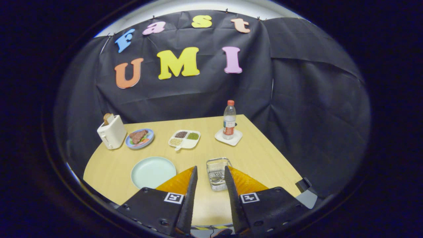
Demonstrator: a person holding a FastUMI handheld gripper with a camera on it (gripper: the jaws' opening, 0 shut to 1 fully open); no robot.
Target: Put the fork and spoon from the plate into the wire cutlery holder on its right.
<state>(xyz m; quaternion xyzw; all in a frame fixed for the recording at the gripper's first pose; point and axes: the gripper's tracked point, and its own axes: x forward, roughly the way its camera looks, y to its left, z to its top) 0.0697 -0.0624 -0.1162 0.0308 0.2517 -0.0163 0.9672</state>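
Note:
A pale green plate [153, 172] lies on the wooden table [257, 155], just left of my fingers, with nothing on it. To its right stands the wire cutlery holder [217, 172], just ahead of my fingertips and partly between them. Metal cutlery lies inside it [216, 178]; I make out a spoon-like bowl, the rest is too small to tell apart. My gripper [210, 168] hangs above the table's near side, open, with nothing between its fingers.
At the back left stands a white toaster [111, 132] with bread in it, beside a blue plate of food [140, 138]. A divided white tray [184, 138] of grains sits mid-table. A water bottle [229, 119] stands on a white coaster at the back right.

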